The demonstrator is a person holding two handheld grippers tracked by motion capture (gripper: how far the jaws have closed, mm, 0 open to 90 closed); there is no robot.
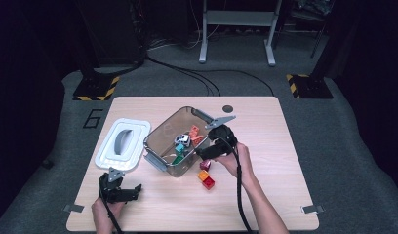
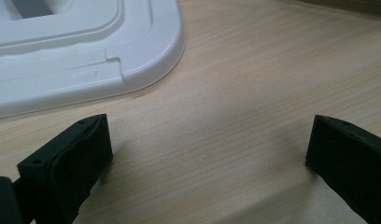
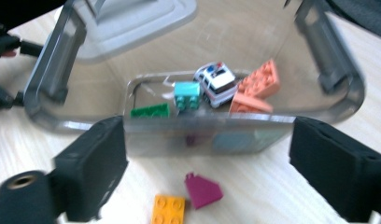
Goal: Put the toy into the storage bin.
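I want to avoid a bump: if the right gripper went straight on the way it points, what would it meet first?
Probably the near wall of the clear container; the right gripper is open and aimed at it, though depth is unclear.

white lid (image 1: pixel 123 143), wooden table (image 1: pixel 265 195), floor cables (image 1: pixel 207 78)

1. i see the clear plastic bin (image 1: pixel 160 141) lying open on the table, holding a toy car (image 3: pixel 215 84), a teal brick (image 3: pixel 186 94), a green brick (image 3: pixel 150 111) and orange bricks (image 3: pixel 256 88).
2. just outside its near wall lie a magenta roof piece (image 3: pixel 202 190) and an orange-yellow brick (image 3: pixel 168 210), both flat on the wood.
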